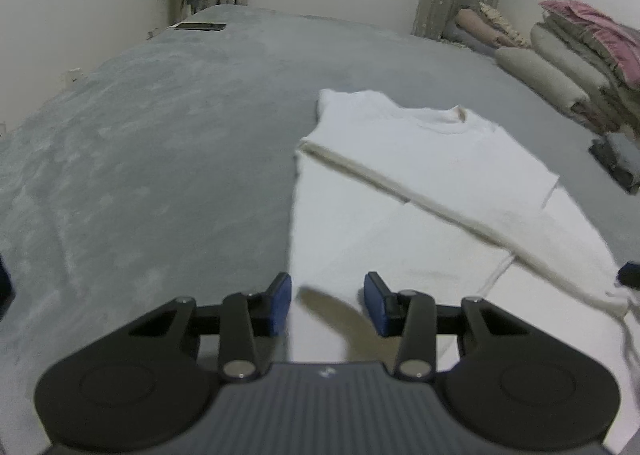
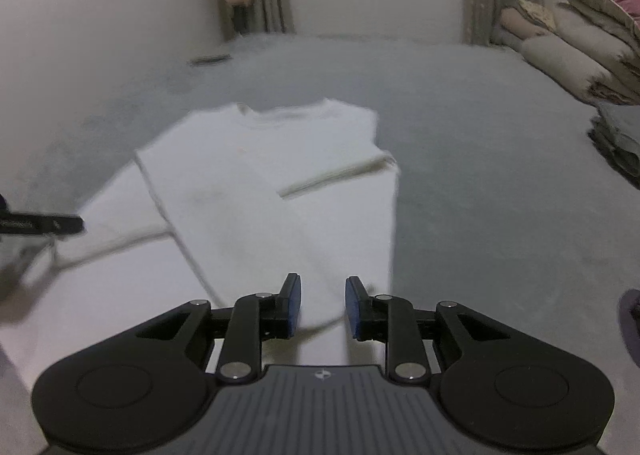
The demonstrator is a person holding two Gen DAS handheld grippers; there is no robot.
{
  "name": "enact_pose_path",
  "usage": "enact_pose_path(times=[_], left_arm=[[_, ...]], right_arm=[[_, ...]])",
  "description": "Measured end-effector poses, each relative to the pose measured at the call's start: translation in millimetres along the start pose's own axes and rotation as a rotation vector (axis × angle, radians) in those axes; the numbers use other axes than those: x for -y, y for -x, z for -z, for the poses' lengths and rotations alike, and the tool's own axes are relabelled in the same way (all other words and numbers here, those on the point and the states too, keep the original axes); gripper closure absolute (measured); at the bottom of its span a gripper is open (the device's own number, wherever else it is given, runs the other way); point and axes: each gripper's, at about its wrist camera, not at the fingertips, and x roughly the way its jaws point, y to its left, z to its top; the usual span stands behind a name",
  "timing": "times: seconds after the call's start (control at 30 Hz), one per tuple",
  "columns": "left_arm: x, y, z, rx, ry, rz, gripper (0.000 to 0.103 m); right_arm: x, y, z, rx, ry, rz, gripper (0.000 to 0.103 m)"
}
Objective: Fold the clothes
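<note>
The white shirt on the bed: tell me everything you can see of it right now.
The white shirt is a soft, knit-looking long-sleeved top with a ribbed round collar at its far end. It lies flat on the grey bed cover, both sleeves folded in across the body, one crossing it diagonally. The hem end is nearest the cameras. Both the left gripper and the right gripper are open over that near end, with no cloth pinched between the pads.

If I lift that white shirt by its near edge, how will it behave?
The white shirt will probably flop and drape, since it lies flat with a sleeve folded across it. It looks thin, so likely light. On the fuzzy grey blanket it may drag rather than slide, possibly undoing the folds.
</note>
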Motion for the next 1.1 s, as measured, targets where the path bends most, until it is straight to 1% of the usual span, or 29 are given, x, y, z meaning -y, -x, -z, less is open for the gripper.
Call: enact_pose_path(times=[0.03, 0.1, 0.17, 0.2, 0.33, 0.57, 0.7, 0.93, 1.1], left_arm=[[-1.5, 0.7, 2.4, -0.003, -0.004, -0.006, 0.064], [-1.2, 3.7, 7.8, -0.002, -0.03, -0.013, 0.064], [2.7, 7.3, 12.5, 0.007, -0.086, -0.039, 0.063], [3.3, 8.9, 14.4, 0.009, -0.105, -0.053, 0.062], [-6.0, 14.5, 18.9, -0.001, -0.098, -0.088, 0.062], [-9.2, 32.6, 32.4, -0.014, -0.113, -0.034, 0.064], [-7.4, 41.8, 43.1, -0.015, -0.158, -0.047, 0.063], [-7.5, 58.6, 57.3, -0.022, -0.194, -0.039, 0.064], [-8.9, 69.2, 67.3, -0.023, -0.227, -0.029, 0.064]], right_arm=[[-2.4, 1.9, -0.4, 0.009, 0.008, -0.022, 0.08], [-8.3, -6.2, 3.2, -0.032, 0.033, -0.039, 0.08], [-14.3, -14.3, 6.8, -0.072, 0.058, -0.056, 0.08], [-16.1, -17.2, 9.2, -0.076, 0.077, -0.049, 0.08], [-13.4, -13.6, 11.3, -0.079, 0.061, -0.049, 0.08], [-17.2, -4.9, 17.7, -0.112, 0.104, 0.001, 0.08], [-16.8, 4.2, 26.1, -0.142, 0.144, 0.027, 0.08], [-23.1, 22.6, 41.8, -0.183, 0.216, 0.058, 0.08], [-18.9, 44.2, 55.2, -0.213, 0.223, 0.046, 0.08]])
